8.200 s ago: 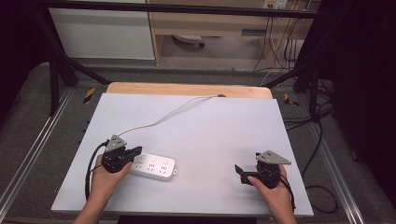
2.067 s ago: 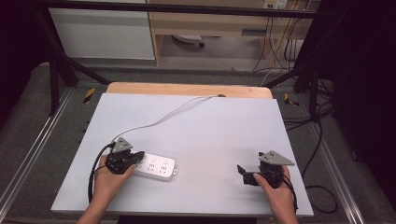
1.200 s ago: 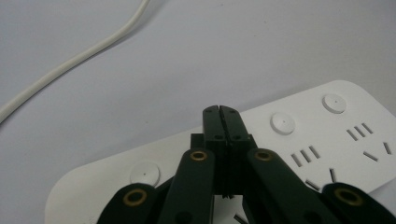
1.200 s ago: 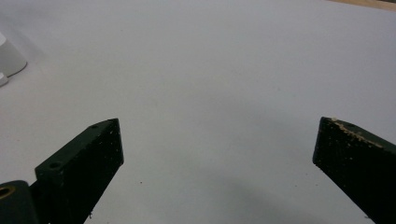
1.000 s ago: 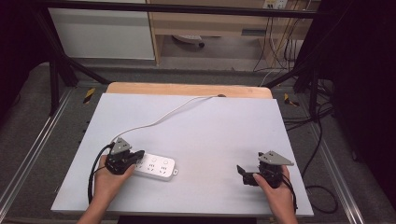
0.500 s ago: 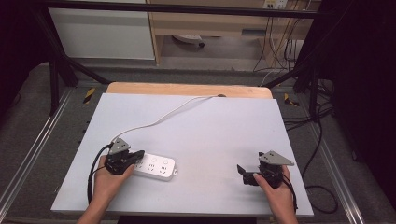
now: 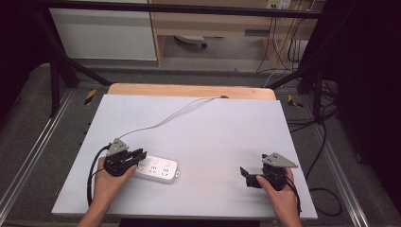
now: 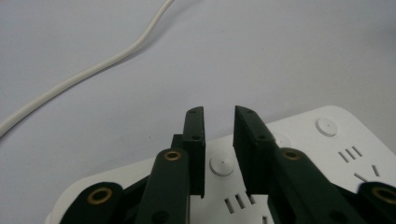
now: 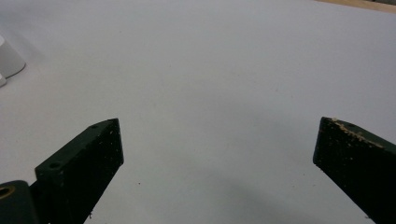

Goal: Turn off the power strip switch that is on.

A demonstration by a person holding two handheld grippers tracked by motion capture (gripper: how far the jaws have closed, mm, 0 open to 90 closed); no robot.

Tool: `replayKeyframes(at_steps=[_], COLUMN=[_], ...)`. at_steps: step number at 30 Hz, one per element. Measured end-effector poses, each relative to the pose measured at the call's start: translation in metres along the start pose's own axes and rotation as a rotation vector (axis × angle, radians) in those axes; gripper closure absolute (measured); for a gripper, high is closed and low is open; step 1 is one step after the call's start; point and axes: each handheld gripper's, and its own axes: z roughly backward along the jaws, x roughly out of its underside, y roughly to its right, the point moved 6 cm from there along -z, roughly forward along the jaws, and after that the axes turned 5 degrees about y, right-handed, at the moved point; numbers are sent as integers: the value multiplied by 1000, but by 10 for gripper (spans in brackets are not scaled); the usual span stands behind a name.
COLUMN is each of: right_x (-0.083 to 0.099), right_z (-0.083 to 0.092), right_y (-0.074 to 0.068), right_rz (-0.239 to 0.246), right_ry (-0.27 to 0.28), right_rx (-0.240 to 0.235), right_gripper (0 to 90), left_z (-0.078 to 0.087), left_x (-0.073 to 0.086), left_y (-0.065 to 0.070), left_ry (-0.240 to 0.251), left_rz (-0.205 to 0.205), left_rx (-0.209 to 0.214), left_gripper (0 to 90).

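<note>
A white power strip (image 7: 158, 169) lies flat at the front left of the table, and its white cable (image 7: 165, 117) runs off to the far edge. My left gripper (image 7: 141, 154) rests over the strip's left end. In the left gripper view its jaws (image 8: 218, 114) stand a narrow gap apart above the strip (image 8: 327, 149), having just been opening. A round white button (image 8: 222, 164) shows under the gap, and nothing is pinched. My right gripper (image 7: 244, 174) sits at the front right on the bare table, its jaws (image 9: 219, 130) wide apart and empty.
The pale grey table top (image 7: 213, 132) stretches between the two hands, with a wooden strip (image 7: 189, 90) along its far edge. The cable (image 8: 93, 70) curves across the left half. Dark floor, metal frame legs and shelving lie beyond the table.
Since the earliest frame my left gripper has edged slightly right over the strip's end. Over the last second neither hand nor the strip visibly moves.
</note>
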Motion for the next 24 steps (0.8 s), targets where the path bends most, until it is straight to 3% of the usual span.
replayKeyframes(at_steps=[13,19,24], right_x=[0,0,0], right_z=[0,0,1], right_y=[0,0,0], right_rz=[-3,0,1], right_ry=[1,3,3], right_rx=[1,1,1], right_gripper=[22,22,22], left_z=[0,3,5], left_x=[-5,-9,-14], left_y=[2,2,2], left_ry=[51,101,136], left_rz=[7,27,29], left_rx=[8,21,4], left_gripper=[576,452,311])
